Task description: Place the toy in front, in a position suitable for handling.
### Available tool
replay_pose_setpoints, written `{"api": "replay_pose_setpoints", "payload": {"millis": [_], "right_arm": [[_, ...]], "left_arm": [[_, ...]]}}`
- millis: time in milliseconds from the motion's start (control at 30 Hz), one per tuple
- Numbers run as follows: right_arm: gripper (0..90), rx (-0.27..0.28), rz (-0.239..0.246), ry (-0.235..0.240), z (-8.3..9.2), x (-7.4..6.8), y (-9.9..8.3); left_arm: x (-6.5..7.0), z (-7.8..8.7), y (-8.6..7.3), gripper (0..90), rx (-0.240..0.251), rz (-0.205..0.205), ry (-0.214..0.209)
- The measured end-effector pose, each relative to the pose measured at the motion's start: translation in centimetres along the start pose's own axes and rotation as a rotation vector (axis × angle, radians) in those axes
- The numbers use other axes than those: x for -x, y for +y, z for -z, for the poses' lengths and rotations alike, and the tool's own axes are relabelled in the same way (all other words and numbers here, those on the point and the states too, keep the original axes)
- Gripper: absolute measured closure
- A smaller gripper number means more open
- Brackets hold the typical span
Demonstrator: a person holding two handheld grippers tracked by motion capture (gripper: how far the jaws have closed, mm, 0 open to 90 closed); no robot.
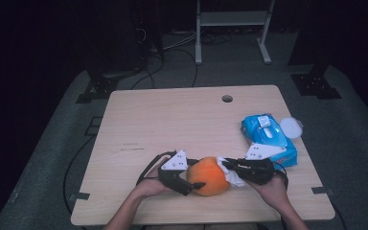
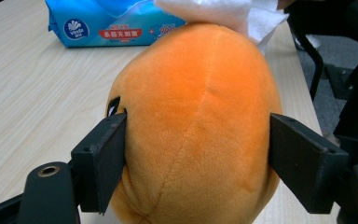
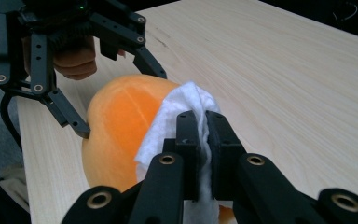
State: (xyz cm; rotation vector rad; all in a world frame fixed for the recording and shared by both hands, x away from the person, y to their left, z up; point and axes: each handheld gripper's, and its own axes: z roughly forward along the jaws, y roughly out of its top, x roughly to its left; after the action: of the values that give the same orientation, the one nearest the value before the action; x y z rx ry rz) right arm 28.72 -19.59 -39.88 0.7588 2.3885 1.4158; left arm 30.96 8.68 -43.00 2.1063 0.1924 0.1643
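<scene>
An orange plush toy [image 1: 210, 176] rests near the table's front edge. My left gripper [image 1: 191, 179] comes at it from the left. In the left gripper view its two black pads [image 2: 105, 158] press into the plush's [image 2: 200, 116] sides. My right gripper [image 1: 230, 167] reaches in from the right, shut on a white wipe [image 1: 234, 178]. In the right gripper view the wipe [image 3: 177, 112] is pinched between the closed jaws of my right gripper [image 3: 203, 126] and lies against the plush [image 3: 116, 126]. The left gripper [image 3: 121, 100] straddles the plush behind it.
A blue pack of wet wipes [image 1: 268, 139] lies at the table's right side, with a round white lid [image 1: 291, 127] beside it. A small hole [image 1: 227, 98] sits near the far edge of the wooden table [image 1: 172, 124]. The pack [image 2: 112, 23] lies just behind the plush.
</scene>
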Motion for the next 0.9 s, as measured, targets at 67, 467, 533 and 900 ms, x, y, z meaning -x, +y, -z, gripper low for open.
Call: {"api": "replay_pose_setpoints", "payload": {"millis": [67,467,533,900], "right_arm": [[83.3,-0.013,0.021,-0.012,-0.2,-0.1,0.1],[83.2,-0.006,-0.023,0.021,-0.5,0.2,0.0],[83.2,-0.001,-0.04,0.032,-0.7,0.5,-0.1],[83.4,-0.009,-0.032,0.001,-0.1,0.8,-0.2]], "left_arm": [[-0.1,0.0,-0.3,23.4,0.017,0.02,-0.002],[1.0,-1.0,0.3,19.7,0.01,-0.034,0.026],[1.1,-1.0,0.3,19.9,0.012,-0.025,0.028],[0.7,-0.9,0.6,23.4,0.016,0.016,0.055]]}}
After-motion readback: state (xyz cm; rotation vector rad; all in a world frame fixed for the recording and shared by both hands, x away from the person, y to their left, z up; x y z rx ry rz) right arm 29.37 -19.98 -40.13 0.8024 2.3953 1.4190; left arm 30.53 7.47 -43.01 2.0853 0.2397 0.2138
